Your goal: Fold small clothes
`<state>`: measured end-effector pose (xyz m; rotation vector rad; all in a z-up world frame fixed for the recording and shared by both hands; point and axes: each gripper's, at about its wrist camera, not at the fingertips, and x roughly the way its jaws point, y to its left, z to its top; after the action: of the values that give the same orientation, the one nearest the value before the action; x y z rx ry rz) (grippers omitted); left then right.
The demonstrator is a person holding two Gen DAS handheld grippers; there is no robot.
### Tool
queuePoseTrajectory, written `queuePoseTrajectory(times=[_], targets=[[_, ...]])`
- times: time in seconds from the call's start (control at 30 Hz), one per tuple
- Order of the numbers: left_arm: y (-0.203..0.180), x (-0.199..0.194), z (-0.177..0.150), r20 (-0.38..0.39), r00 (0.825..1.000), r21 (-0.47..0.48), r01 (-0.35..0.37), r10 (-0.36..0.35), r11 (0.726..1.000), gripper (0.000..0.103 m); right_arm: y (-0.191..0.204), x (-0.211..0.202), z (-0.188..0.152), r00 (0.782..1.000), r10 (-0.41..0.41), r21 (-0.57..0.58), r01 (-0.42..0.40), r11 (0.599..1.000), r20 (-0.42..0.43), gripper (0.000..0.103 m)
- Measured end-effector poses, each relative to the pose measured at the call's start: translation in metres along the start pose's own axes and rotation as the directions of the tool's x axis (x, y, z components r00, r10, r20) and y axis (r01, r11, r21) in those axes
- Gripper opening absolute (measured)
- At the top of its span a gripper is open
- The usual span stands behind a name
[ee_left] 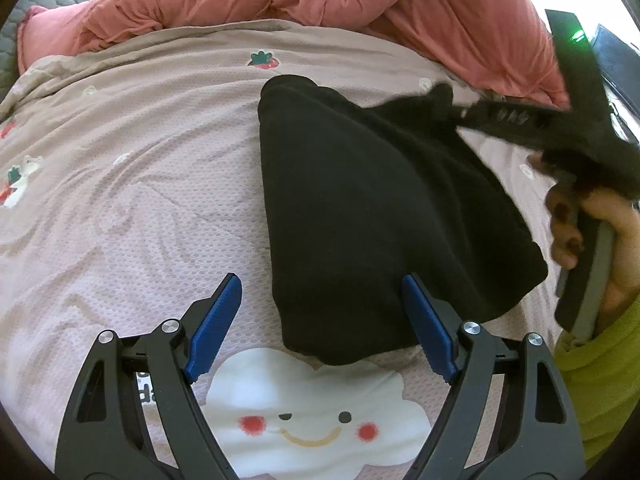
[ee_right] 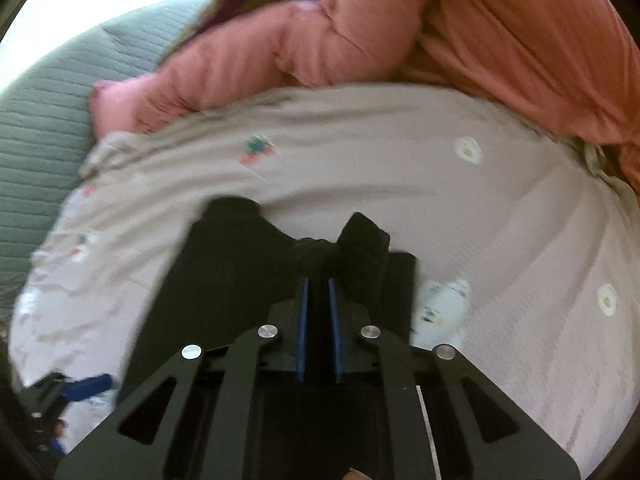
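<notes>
The black garment (ee_left: 384, 216) lies on the patterned sheet (ee_left: 140, 184), partly folded. The right gripper (ee_right: 317, 300), jaws clenched on a raised corner, is mid-fold. The left gripper (ee_left: 320, 312) hovers released, its jaws straddling the near edge. Final folds appear outstanding.

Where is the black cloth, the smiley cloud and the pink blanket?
black cloth (ee_left: 380, 208), left wrist view, middle of its folded top.
smiley cloud (ee_left: 316, 412), left wrist view, on its face.
pink blanket (ee_right: 500, 40), right wrist view, on its puffy bulk.
</notes>
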<state>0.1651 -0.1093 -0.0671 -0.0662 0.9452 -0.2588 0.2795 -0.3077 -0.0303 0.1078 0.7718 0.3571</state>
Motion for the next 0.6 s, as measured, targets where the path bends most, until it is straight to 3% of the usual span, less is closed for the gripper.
queuePoseTrajectory(times=[0.1, 0.2, 0.43, 0.6], targets=[[0.0, 0.0, 0.0, 0.001, 1.0, -0.004, -0.004, 0.004, 1.0, 0.074, 0.0, -0.014, 0.009, 0.997, 0.047, -0.007, -0.047, 0.999, 0.062, 0.008], [-0.001, 0.002, 0.001, 0.001, 1.0, -0.008, -0.005, 0.005, 1.0, 0.074, -0.008, -0.014, 0.012, 0.997, 0.038, 0.006, -0.038, 0.999, 0.066, 0.008], [0.003, 0.007, -0.001, -0.012, 1.0, -0.016, 0.008, -0.008, 1.0, 0.078, -0.05, 0.016, -0.012, 0.996, -0.076, 0.104, 0.08, 0.991, -0.04, 0.007], [0.004, 0.011, -0.001, -0.017, 1.0, -0.014, 0.01, -0.011, 1.0, 0.081, -0.06, 0.024, -0.029, 0.992, -0.101, 0.119, 0.11, 0.987, -0.075, 0.007]])
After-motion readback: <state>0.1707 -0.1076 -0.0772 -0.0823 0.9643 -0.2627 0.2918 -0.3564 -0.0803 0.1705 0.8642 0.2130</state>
